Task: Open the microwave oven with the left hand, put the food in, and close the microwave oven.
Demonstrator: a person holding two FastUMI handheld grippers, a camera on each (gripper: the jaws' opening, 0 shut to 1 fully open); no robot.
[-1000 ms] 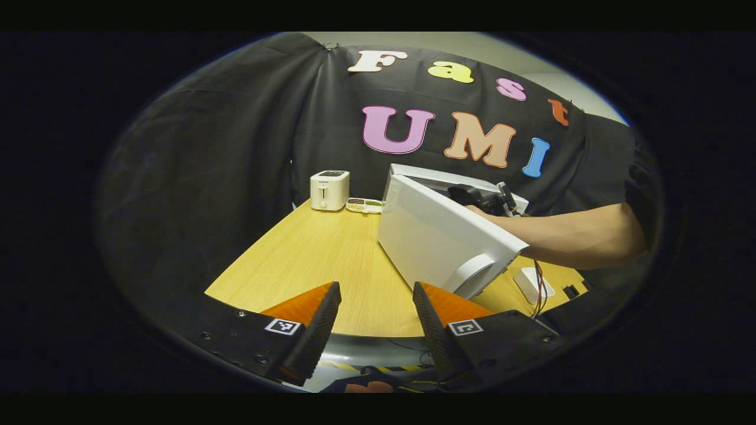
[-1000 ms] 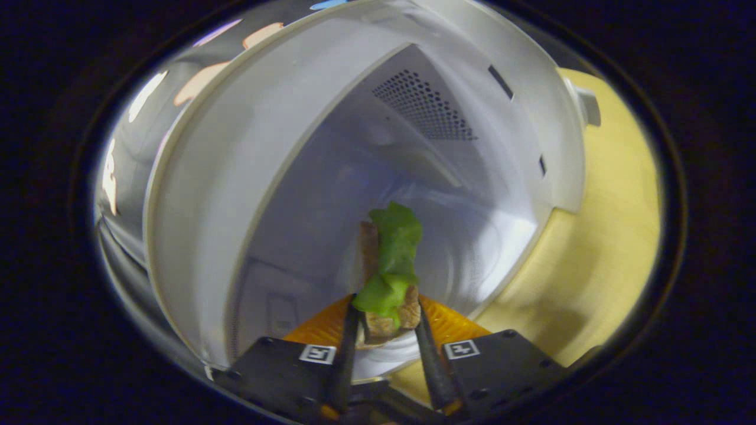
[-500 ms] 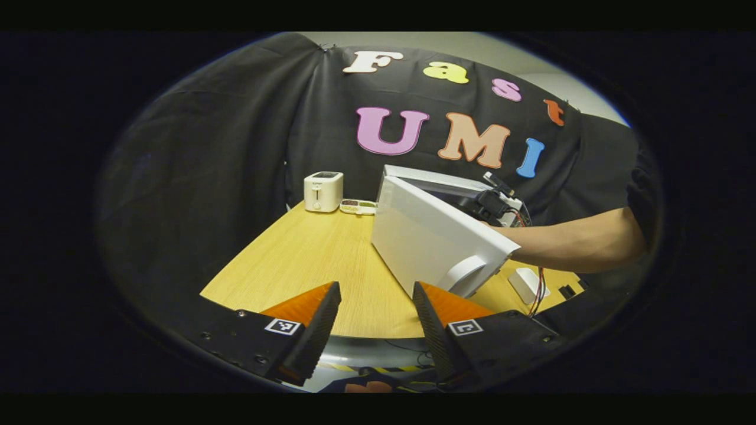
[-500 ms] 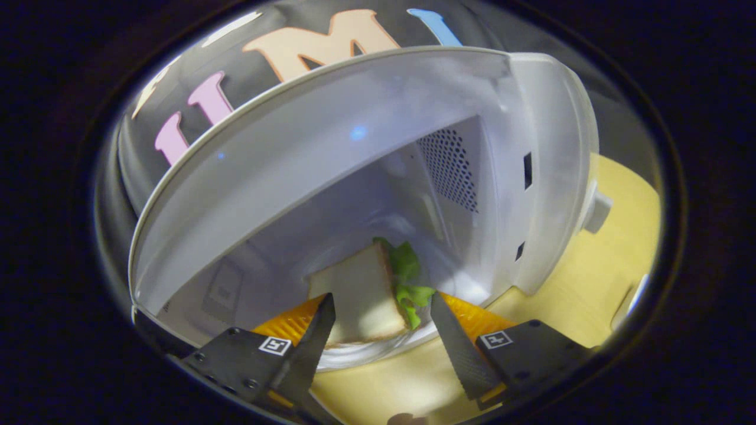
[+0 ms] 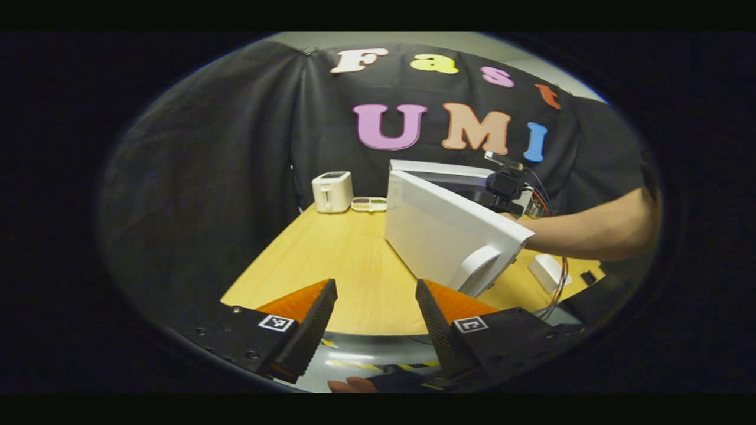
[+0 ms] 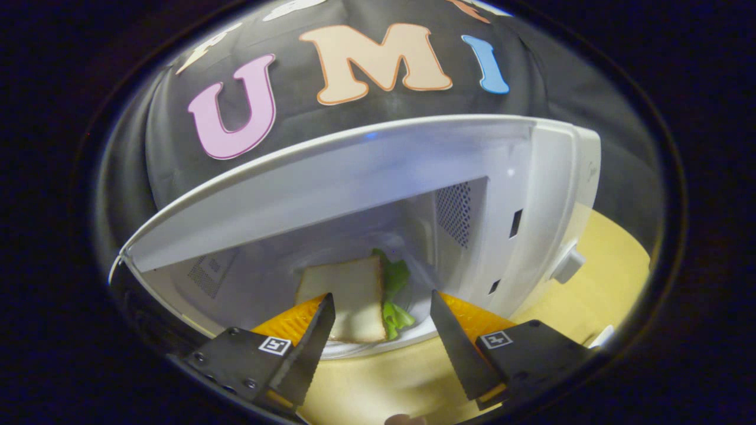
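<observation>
Both grippers were inspected at this moment. My left gripper (image 5: 375,321) hung at the near edge of the wooden table (image 5: 331,260), its fingers spread wide and holding nothing. Ahead of it in the left gripper view stood the white microwave (image 5: 440,172) with its door (image 5: 440,233) swung open toward me; the door handle (image 5: 477,268) sat just beyond my right-hand finger, not touching it. Behind the door I saw a bare forearm (image 5: 590,233) reaching in toward the oven mouth, with the other gripper's dark body (image 5: 505,186) and its red wires at the wrist end. A small white toaster (image 5: 332,191) stood at the far end of the table, with a flat small dish (image 5: 368,204) just beside it. A white box (image 5: 549,271) lay on the table under the forearm.

My right gripper (image 6: 381,336) was held in front of the open oven cavity (image 6: 331,254), fingers parted wide and gripping nothing. The food, a sandwich (image 6: 348,295) of 1 visible pale bread slice with green lettuce at its right edge, lay on the round glass plate (image 6: 407,330) inside the microwave, seen between my 2 fingers but apart from both.
</observation>
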